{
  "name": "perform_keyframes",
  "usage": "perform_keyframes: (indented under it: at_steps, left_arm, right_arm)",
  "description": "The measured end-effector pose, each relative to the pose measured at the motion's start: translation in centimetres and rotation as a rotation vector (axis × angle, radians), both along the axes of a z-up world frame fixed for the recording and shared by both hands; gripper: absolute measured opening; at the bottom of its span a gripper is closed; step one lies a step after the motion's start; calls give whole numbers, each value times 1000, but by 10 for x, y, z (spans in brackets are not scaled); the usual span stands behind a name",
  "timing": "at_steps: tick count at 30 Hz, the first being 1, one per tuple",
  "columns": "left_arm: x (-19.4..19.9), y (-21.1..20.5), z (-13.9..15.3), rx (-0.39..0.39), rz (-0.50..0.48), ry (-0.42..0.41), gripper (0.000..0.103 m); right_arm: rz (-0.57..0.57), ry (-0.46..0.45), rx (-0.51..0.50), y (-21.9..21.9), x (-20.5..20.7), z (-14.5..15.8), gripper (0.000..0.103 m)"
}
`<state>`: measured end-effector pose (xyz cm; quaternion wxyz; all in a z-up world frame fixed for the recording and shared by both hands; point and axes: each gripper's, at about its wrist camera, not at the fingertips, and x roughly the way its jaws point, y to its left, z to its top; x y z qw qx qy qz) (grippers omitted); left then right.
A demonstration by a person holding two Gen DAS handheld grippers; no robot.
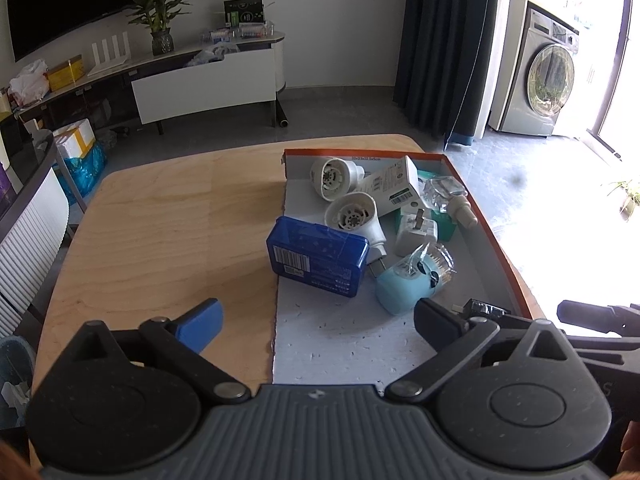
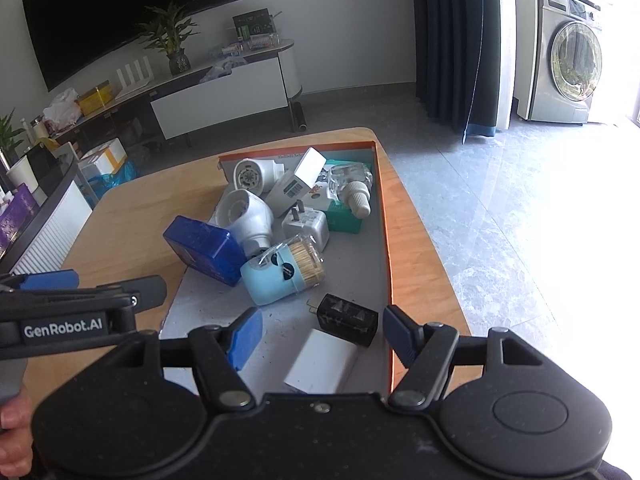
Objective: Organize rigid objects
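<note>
An orange-rimmed shallow box [image 1: 496, 236] [image 2: 385, 216] on a wooden table [image 1: 160, 216] [image 2: 132, 216] holds a pile of small items. A blue plastic case [image 1: 318, 256] [image 2: 204, 250] leans over its left edge. Beside it lie two white plug-in devices [image 1: 354, 212] [image 2: 248, 216], a light-blue toothpick holder [image 1: 412, 280] [image 2: 282, 272], a white adapter [image 1: 416, 230] [image 2: 308, 226] and a white carton [image 1: 390, 186] [image 2: 298, 178]. A black charger [image 2: 346, 318] and a white charger [image 2: 322, 362] lie nearest. My left gripper [image 1: 318, 328] is open over the box's near left part. My right gripper [image 2: 322, 340] is open above the two chargers, touching neither.
A TV stand [image 1: 200, 68] with a plant [image 1: 158, 12], a dark curtain [image 1: 444, 48] and a washing machine [image 1: 548, 76] stand beyond the table. Bare wood lies left of the box. The left gripper's body [image 2: 80, 312] shows at the right wrist view's left edge.
</note>
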<state>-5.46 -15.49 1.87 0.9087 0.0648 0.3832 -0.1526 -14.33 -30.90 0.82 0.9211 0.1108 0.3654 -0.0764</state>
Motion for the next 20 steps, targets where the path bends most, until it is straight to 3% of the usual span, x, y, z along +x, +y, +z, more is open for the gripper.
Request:
perform_keyframes:
  at_steps: [20]
  left_arm:
    - [3, 0, -4, -6, -13, 21, 103]
  right_arm:
    - [-3, 12, 0, 1, 2, -7, 80]
